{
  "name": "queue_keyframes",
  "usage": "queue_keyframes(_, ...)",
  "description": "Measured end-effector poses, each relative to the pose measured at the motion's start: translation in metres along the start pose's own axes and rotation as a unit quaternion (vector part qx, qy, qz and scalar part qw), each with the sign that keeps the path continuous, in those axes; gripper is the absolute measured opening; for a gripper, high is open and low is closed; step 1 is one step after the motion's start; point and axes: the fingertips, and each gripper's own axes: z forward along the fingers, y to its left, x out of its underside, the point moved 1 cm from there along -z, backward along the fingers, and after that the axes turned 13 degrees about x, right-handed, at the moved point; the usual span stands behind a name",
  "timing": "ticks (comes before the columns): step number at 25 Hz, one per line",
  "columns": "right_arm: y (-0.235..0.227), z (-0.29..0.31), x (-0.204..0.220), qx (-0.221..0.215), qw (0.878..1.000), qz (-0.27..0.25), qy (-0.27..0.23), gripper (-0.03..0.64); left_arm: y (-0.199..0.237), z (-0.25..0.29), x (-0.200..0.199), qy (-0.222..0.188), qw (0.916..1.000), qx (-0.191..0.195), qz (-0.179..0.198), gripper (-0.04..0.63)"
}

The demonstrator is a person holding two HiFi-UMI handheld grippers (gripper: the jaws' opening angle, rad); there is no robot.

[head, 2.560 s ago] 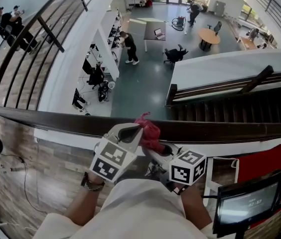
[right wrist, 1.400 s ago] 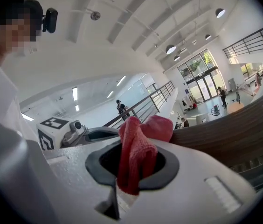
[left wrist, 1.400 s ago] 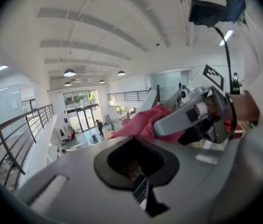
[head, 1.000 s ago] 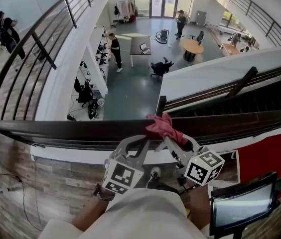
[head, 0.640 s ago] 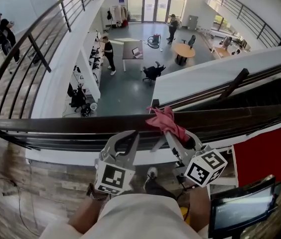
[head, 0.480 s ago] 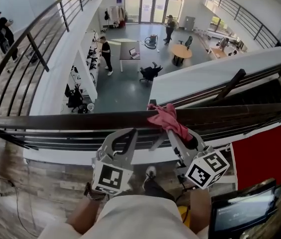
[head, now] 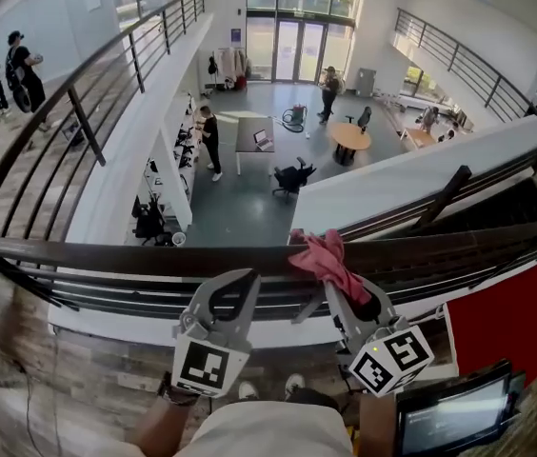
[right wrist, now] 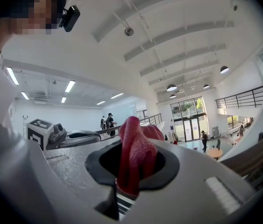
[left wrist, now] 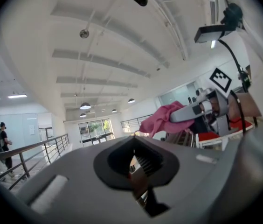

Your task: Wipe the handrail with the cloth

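A dark brown handrail [head: 107, 255] runs across the head view. A pink cloth [head: 324, 258] lies bunched over its top edge right of centre; I cannot tell whether it presses on the wood. My right gripper [head: 333, 284] is shut on the cloth [right wrist: 134, 155], which fills the gap between its jaws. My left gripper [head: 248, 280] hangs just below the rail, a little left of the cloth, shut and holding nothing. In the left gripper view the cloth [left wrist: 166, 118] and the right gripper [left wrist: 201, 110] show to the right, and both gripper views point up at the ceiling.
Thin dark bars [head: 126, 288] run under the rail. Beyond it is a deep drop to a hall floor with desks, chairs and people [head: 209, 136]. A stair railing [head: 440, 203] slopes at right. A red panel [head: 511, 312] and a monitor [head: 449, 417] stand at lower right.
The left gripper has drawn back from the cloth and now hangs apart from it. The right gripper has carried the cloth slightly right along the rail. The head view has tilted up.
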Motion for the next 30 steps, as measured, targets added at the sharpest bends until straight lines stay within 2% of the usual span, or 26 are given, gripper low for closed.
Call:
queue_keyframes(8, -0.010, 0.012, -0.034, -0.011, 0.998, -0.051, -0.042, 0.061, 0.015, 0.007, -0.034, -0.041, 0.9980, -0.043, 0.023, 0.005)
queue_keyframes(12, -0.015, 0.017, -0.040, -0.020, 0.997, -0.068, -0.044, 0.060, 0.016, 0.017, -0.036, -0.037, 0.9977, -0.051, 0.025, 0.005)
queue_keyframes(18, -0.021, 0.017, -0.029, -0.020, 0.997, -0.075, -0.018, 0.057, 0.017, 0.022, -0.038, -0.054, 0.9964, -0.065, 0.000, 0.005)
queue_keyframes(25, -0.025, 0.016, -0.028, -0.023, 0.997, -0.074, -0.023, 0.054, 0.016, 0.023, -0.027, -0.037, 0.9969, -0.069, 0.009, 0.005)
queue_keyframes(30, -0.024, 0.014, -0.028, -0.028, 0.997, -0.068, -0.028, 0.054, 0.012, 0.019, -0.037, -0.069, 0.9955, -0.065, -0.011, 0.005)
